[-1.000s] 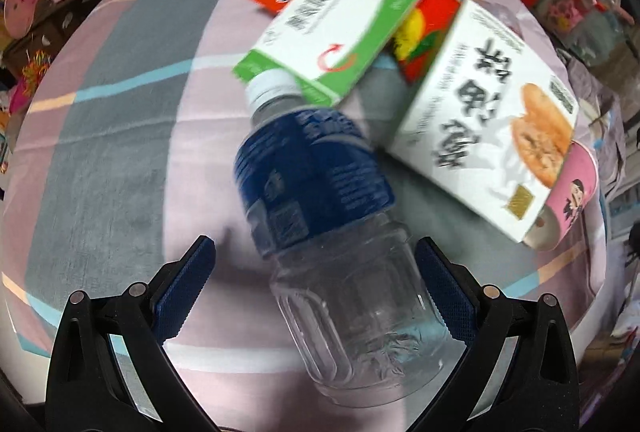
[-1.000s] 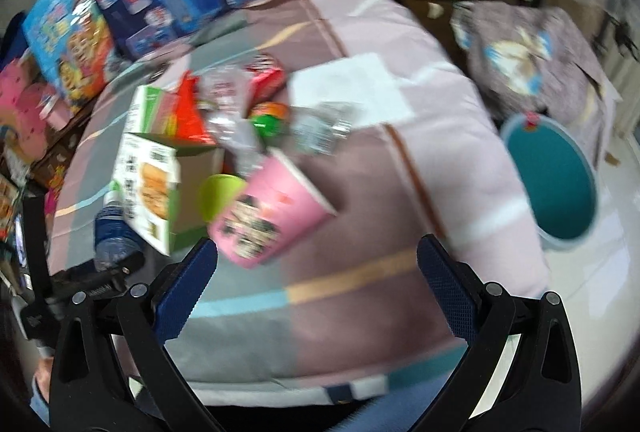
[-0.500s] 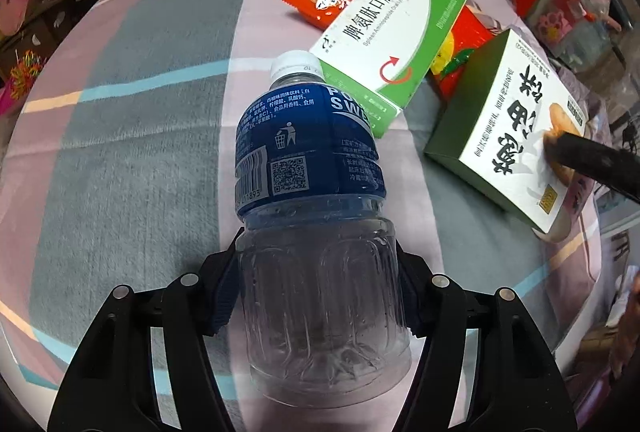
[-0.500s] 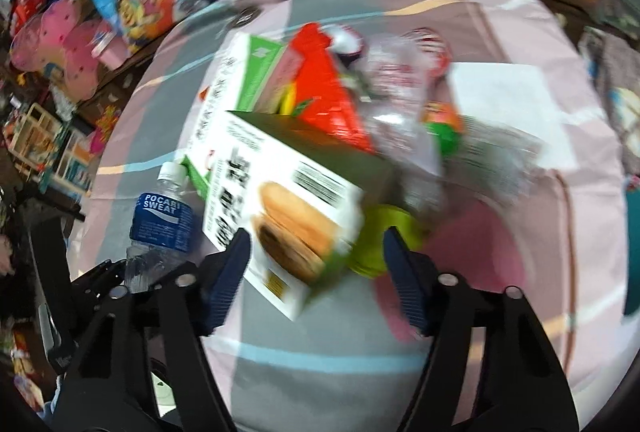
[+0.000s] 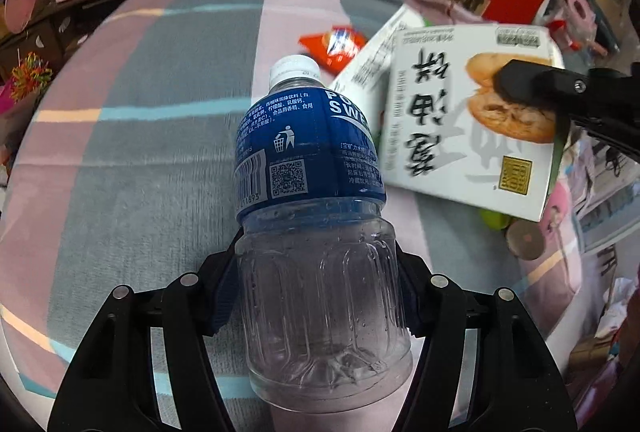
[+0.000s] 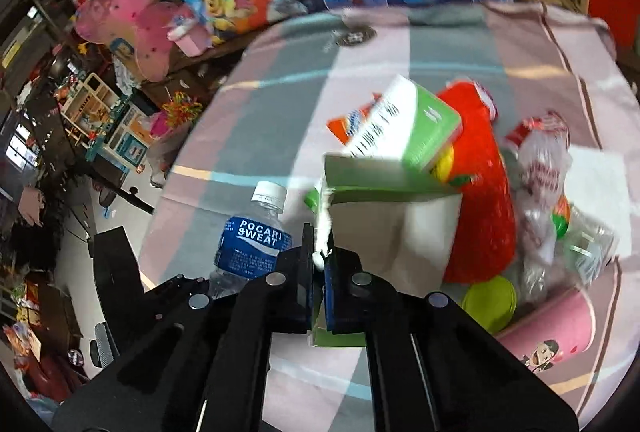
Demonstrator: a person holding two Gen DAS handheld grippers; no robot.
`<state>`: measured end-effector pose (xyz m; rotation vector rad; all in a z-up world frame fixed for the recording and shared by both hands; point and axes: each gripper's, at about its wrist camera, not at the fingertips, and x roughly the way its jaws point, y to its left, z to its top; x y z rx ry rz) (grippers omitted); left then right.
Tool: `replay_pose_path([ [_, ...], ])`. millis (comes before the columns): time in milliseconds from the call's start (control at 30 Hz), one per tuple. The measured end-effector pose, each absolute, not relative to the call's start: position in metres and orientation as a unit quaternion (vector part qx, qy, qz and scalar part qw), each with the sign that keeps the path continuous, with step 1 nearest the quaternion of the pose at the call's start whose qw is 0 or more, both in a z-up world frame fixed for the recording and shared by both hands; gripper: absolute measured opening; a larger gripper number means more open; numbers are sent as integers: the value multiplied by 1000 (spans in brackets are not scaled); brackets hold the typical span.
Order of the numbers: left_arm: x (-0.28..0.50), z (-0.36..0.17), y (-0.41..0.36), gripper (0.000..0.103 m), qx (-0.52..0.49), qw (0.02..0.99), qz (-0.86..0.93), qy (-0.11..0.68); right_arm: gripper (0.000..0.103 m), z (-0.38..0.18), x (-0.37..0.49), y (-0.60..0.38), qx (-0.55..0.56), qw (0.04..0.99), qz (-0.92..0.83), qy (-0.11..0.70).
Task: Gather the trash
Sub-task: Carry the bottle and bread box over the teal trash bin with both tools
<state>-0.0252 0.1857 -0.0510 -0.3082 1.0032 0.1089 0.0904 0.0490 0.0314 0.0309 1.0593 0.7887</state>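
Trash in hand first: the left gripper (image 5: 316, 296) is clamped around the clear lower body of one plastic bottle (image 5: 312, 216), blue label and white cap pointing away, its base cut off by nothing but blurred against the cloth. The right gripper (image 6: 318, 296) has its jaws pressed together on a thin flap of one white biscuit box (image 6: 392, 228); the box's green top shows in the right wrist view, while its printed face with the biscuit picture (image 5: 468, 120) shows only in the left wrist view, where one black finger (image 5: 532, 82) of the right gripper lies across it.

Behind it lies one green-and-white carton (image 6: 404, 128), and beyond that a small orange snack packet (image 5: 336, 46). Only the right wrist view shows one large red wrapper (image 6: 480, 208), one crumpled clear bag with red print (image 6: 540, 168), one lime-green lid (image 6: 488, 302) and one pink paper cup (image 6: 548, 328) lying on its side. All rest on a striped pink and grey cloth (image 5: 140, 168). Whether the clear crumpled thing (image 6: 588, 244) at the right is a second bottle is hard to tell; motion blur smears the pile
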Motion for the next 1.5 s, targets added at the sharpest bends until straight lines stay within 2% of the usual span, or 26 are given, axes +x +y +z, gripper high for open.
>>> replay_pose_path([
  [200, -24, -23, 168, 64, -140, 879, 10, 456, 4, 40, 92, 4, 41, 807, 331, 487],
  [467, 6, 2, 105, 64, -98, 882, -74, 455, 4, 70, 90, -120, 124, 852, 256, 440],
  [833, 76, 31, -86, 65, 19, 857, -233, 459, 4, 76, 70, -326, 226, 893, 92, 379],
  [1200, 141, -20, -284, 65, 84, 784, -326, 522, 4, 0, 75, -491, 314, 865, -42, 389],
  [1500, 172, -82, -364, 65, 108, 739, -335, 574, 4, -54, 98, -532, 340, 835, -71, 428],
])
